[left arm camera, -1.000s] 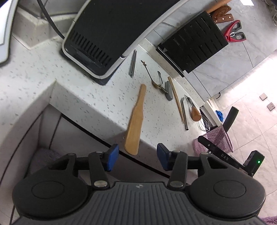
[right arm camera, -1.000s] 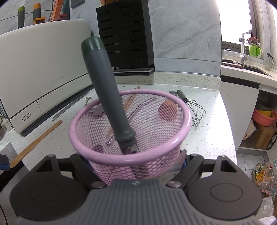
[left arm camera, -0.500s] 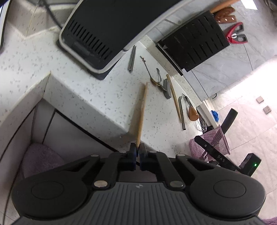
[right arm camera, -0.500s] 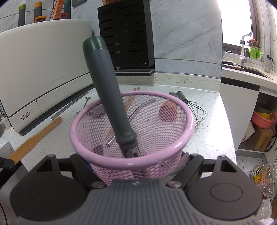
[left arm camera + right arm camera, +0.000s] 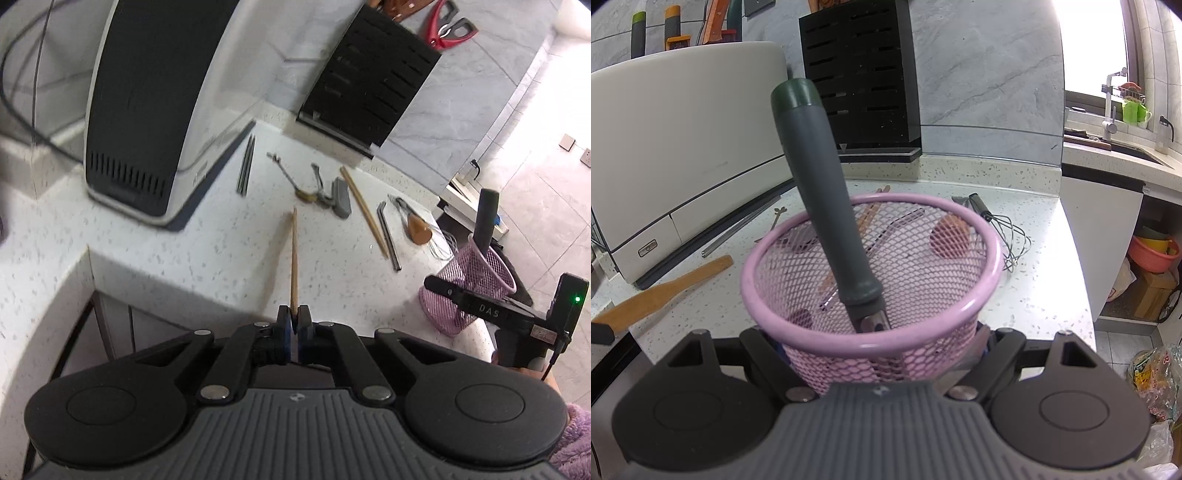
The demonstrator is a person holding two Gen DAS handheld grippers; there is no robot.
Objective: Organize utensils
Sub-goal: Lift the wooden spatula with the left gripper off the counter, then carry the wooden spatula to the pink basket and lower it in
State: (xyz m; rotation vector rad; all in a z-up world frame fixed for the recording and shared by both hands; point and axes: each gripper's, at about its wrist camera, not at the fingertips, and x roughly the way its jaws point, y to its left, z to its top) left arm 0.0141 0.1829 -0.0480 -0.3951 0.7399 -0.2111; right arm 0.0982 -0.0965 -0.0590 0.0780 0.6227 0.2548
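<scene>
My left gripper (image 5: 294,325) is shut on the broad end of a wooden spatula (image 5: 294,258), which shows edge-on and points away over the speckled counter (image 5: 207,258). In the right wrist view the same spatula (image 5: 665,295) slants at the far left. My right gripper (image 5: 882,354) is shut on the wall of a pink mesh basket (image 5: 993,243). A grey-handled utensil (image 5: 827,192) stands tilted inside the basket. The left wrist view shows the basket (image 5: 476,291) at the right near the counter's edge.
Loose on the counter lie metal chopsticks (image 5: 245,166), a gold spoon (image 5: 291,177), a grey-handled tool (image 5: 340,195), wooden chopsticks (image 5: 364,210) and a whisk (image 5: 424,229). A white and black appliance (image 5: 159,92) and a black knife block (image 5: 369,77) stand behind.
The left gripper closed on the spatula's broad end, then rolled and rose, turning the spatula on edge. The right gripper and the basket have stayed still.
</scene>
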